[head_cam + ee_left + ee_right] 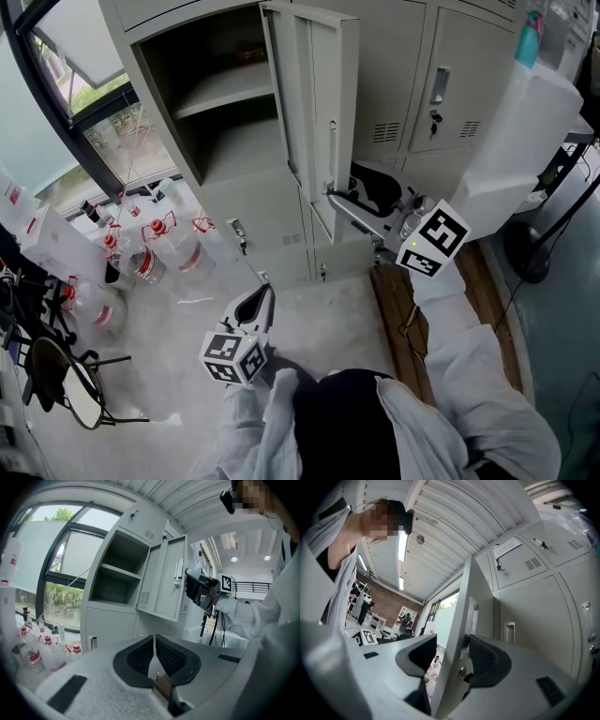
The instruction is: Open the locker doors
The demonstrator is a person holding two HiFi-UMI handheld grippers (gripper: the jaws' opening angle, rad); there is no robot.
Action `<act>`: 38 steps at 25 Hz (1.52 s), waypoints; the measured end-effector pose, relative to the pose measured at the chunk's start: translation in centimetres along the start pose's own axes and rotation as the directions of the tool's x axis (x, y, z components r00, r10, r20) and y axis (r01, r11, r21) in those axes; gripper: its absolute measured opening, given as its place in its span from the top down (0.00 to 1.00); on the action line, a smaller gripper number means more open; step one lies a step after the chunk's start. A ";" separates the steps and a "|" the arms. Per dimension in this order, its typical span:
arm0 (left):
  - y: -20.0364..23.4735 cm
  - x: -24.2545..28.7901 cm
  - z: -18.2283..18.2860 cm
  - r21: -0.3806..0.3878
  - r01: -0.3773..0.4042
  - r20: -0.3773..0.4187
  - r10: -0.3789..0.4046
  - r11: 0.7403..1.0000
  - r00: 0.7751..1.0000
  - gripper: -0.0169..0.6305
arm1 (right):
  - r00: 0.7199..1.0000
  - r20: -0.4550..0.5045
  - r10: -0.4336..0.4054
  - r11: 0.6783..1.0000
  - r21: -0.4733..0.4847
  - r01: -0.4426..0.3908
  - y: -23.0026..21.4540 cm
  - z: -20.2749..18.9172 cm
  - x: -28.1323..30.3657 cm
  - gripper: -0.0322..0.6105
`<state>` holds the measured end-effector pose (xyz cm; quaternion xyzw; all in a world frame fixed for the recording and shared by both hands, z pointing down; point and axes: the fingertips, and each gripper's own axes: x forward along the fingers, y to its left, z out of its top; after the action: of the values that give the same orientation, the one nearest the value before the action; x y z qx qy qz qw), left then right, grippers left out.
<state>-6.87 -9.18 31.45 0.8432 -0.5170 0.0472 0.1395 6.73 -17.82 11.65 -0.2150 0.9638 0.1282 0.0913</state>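
Right gripper view: parted right claw [451, 645] straddles the open locker door [461, 606].

Left side: window [58, 89] with dark frame, greenery outside; below it, on pale floor [178, 375], cluster of clear bottles [141, 261] with red caps and red labels; lower left, black chair [66, 384]; right side, wooden board [398, 309] flat on floor; beyond it, tall white unit [525, 141], teal bottle [528, 39] on top; beside unit, dark round stand base [527, 253].
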 end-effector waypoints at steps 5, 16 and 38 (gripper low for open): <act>-0.5 -0.5 -1.0 -0.001 -0.003 -0.019 0.003 1.000 1.000 0.95 | 1.000 -0.003 -0.020 1.000 0.014 0.020 1.1 -0.6 -1.1 0.63; -0.3 -0.4 -1.6 0.015 0.025 -0.044 -0.024 1.000 0.999 0.95 | 0.982 0.019 -0.188 0.981 0.048 0.187 2.2 -1.4 -5.7 0.63; 11.6 -2.1 6.3 0.132 0.135 0.003 -0.137 0.982 0.991 0.95 | 0.887 -0.038 -0.461 0.878 0.124 0.462 9.1 -3.8 0.6 0.63</act>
<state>-18.48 -14.11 27.09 0.8841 -0.4549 0.0664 0.0836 1.73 -11.24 17.02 -0.4324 0.8915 0.0392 0.1293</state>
